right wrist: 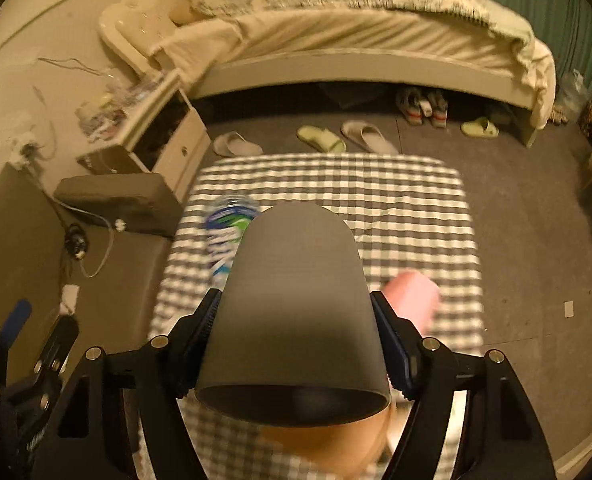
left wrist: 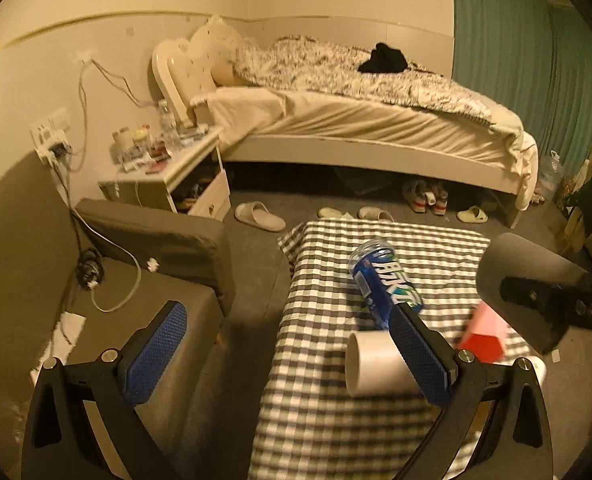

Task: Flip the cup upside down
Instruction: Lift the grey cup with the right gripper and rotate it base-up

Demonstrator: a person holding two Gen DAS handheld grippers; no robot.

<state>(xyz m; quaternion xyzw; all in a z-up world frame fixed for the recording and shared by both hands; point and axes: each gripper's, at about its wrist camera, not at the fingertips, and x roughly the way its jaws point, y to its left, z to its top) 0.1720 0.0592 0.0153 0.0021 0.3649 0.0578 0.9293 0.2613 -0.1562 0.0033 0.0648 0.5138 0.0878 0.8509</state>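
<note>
My right gripper (right wrist: 296,332) is shut on a dark grey cup (right wrist: 292,312), held in the air above the checked table (right wrist: 396,208), its open mouth toward the camera and its base pointing away. The same cup shows at the right edge of the left wrist view (left wrist: 532,280), with the right gripper's body behind it. My left gripper (left wrist: 296,356) is open and empty at the table's left edge. A white cup (left wrist: 376,364) lies on its side just left of its right finger (left wrist: 420,352).
A blue-labelled bottle (left wrist: 384,280) lies on the checked table (left wrist: 324,420), also seen in the right wrist view (right wrist: 228,220). A pink and red cup (left wrist: 484,336) lies on its side at the right (right wrist: 412,300). A grey sofa (left wrist: 156,236) stands left; bed and slippers beyond.
</note>
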